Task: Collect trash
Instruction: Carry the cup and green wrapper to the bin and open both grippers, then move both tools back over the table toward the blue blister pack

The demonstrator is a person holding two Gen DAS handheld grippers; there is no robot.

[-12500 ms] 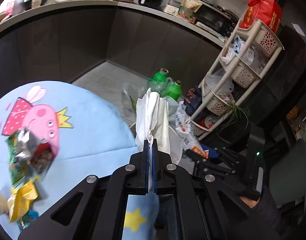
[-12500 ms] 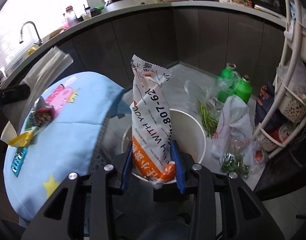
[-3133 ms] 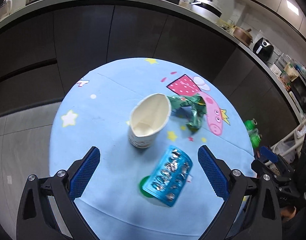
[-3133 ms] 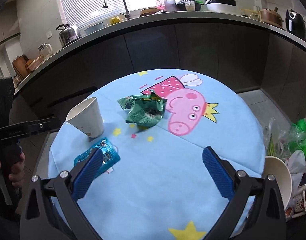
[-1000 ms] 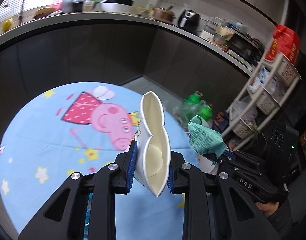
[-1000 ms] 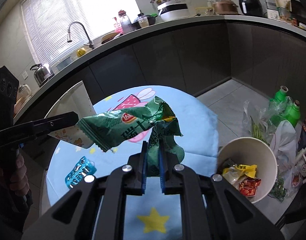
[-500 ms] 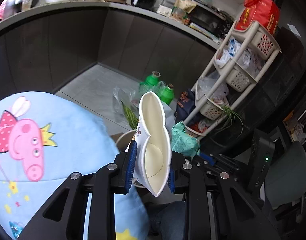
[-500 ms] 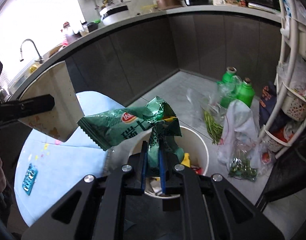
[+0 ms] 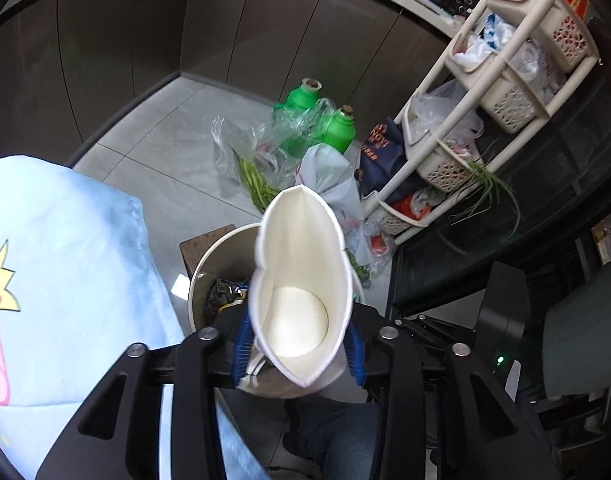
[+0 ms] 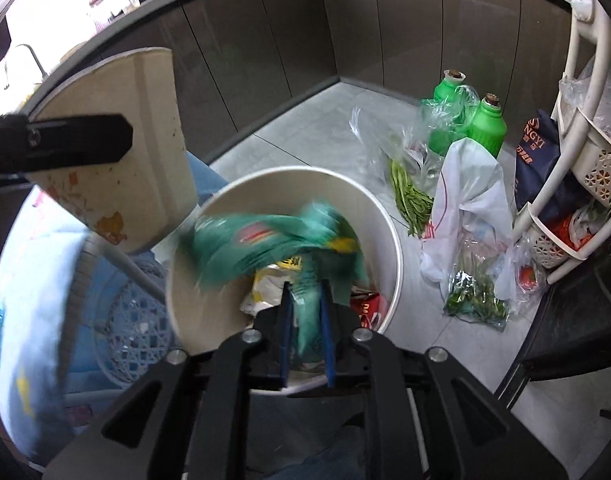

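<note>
The left gripper hung over the near rim of the white bin with the squashed paper cup between its blue pads; its jaws had just been opening, the cup had rounded out, yet its sides looked to touch both pads – a light pinch at most. The right gripper pointed down into the same bin, its jaws likewise just opening and now parted, with the green snack wrapper blurred between and ahead of them – whether the pads touched it could not be told. Other wrappers lay in the bin's bottom. The blue cartoon cloth of the worktop lay to the left of the bin. On the floor beyond stood two green bottles, plastic bags of greens and a white basket rack.
</note>
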